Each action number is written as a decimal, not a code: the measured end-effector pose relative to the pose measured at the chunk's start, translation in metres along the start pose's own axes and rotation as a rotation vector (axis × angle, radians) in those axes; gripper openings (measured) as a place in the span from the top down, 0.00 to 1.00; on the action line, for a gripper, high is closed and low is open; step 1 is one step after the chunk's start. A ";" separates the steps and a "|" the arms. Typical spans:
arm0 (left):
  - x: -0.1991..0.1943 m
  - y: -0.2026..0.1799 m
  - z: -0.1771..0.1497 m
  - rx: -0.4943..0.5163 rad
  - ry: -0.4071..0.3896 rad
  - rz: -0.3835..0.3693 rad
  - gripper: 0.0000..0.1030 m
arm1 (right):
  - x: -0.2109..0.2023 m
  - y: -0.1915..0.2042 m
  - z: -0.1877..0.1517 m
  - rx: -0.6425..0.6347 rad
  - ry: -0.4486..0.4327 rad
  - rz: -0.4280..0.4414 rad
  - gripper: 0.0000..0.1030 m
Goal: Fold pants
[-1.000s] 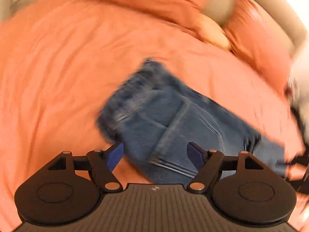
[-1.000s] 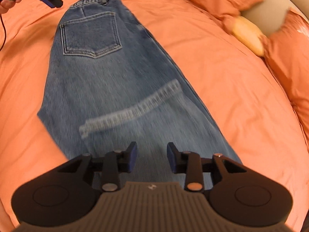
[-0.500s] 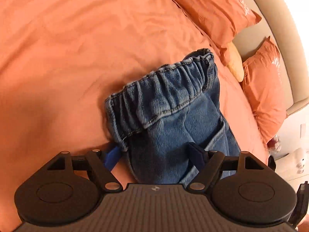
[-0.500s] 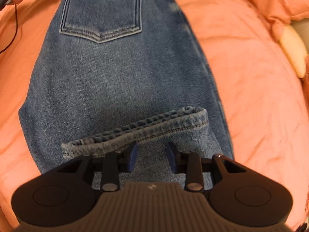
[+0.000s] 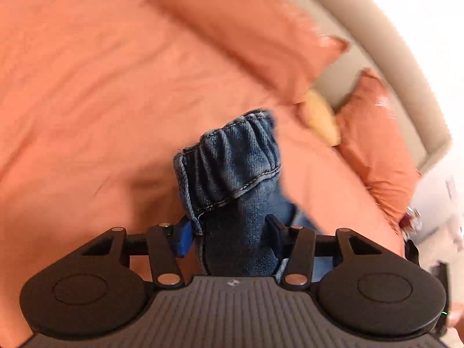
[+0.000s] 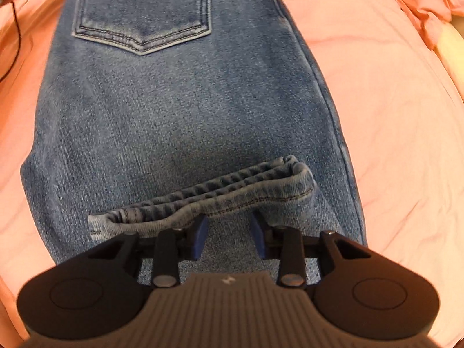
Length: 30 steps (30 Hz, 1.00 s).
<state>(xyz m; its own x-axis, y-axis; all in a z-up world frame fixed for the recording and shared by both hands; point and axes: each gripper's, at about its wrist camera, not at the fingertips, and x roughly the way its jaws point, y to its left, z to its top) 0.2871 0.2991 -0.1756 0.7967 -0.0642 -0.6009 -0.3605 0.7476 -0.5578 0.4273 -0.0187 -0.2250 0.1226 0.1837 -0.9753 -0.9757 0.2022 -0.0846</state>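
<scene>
Left gripper [image 5: 229,239], its jaws having just been closing, clamps the bunched elastic waistband [image 5: 229,162] of the jeans [image 6: 185,121] spread on the orange bedspread [image 6: 391,133]. Right gripper [image 6: 229,237] grasps the folded-over hem [image 6: 208,203] lying across the thigh.

A wide bed spread with a smooth orange sheet [image 6: 391,116] is carrying a pair of blue denim pants [image 6: 174,116], lying flat, back pocket up, one hem folded over; two orange pillows [image 5: 255,37] are resting near the beige padded headboard [image 5: 385,58]
</scene>
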 end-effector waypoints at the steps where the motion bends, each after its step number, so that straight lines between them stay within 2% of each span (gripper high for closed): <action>1: -0.007 -0.013 0.004 0.019 -0.011 -0.020 0.48 | 0.000 0.000 -0.001 0.000 -0.004 -0.003 0.69; 3: -0.020 -0.042 0.011 0.080 -0.020 -0.044 0.49 | 0.000 0.002 -0.004 -0.003 -0.008 -0.011 0.69; 7: -0.040 -0.119 0.013 0.296 -0.022 -0.061 0.52 | -0.007 0.007 -0.016 0.023 -0.040 -0.035 0.70; 11: -0.051 -0.191 -0.003 0.495 -0.017 -0.071 0.54 | -0.041 -0.005 -0.048 0.208 -0.166 0.017 0.70; 13: -0.054 -0.222 -0.018 0.561 -0.008 -0.091 0.56 | -0.060 -0.016 -0.076 0.325 -0.224 0.041 0.70; 16: -0.051 -0.268 -0.043 0.670 -0.011 -0.101 0.57 | -0.084 -0.025 -0.123 0.434 -0.263 0.046 0.70; 20: -0.039 -0.324 -0.085 0.819 0.002 -0.111 0.58 | -0.102 -0.026 -0.181 0.523 -0.247 0.004 0.70; 24: -0.016 -0.370 -0.146 1.002 0.027 -0.111 0.58 | -0.112 -0.019 -0.238 0.595 -0.235 -0.017 0.70; 27: 0.009 -0.393 -0.200 1.137 0.088 -0.106 0.58 | -0.114 -0.013 -0.275 0.660 -0.239 0.008 0.70; 30: 0.033 -0.401 -0.256 1.265 0.167 -0.096 0.58 | -0.116 -0.006 -0.296 0.699 -0.224 -0.002 0.70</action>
<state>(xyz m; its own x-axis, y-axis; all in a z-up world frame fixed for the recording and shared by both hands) 0.3339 -0.1716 -0.1182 0.6900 -0.1655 -0.7046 0.4788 0.8345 0.2729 0.3650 -0.3258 -0.1719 0.2317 0.3599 -0.9038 -0.6408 0.7555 0.1366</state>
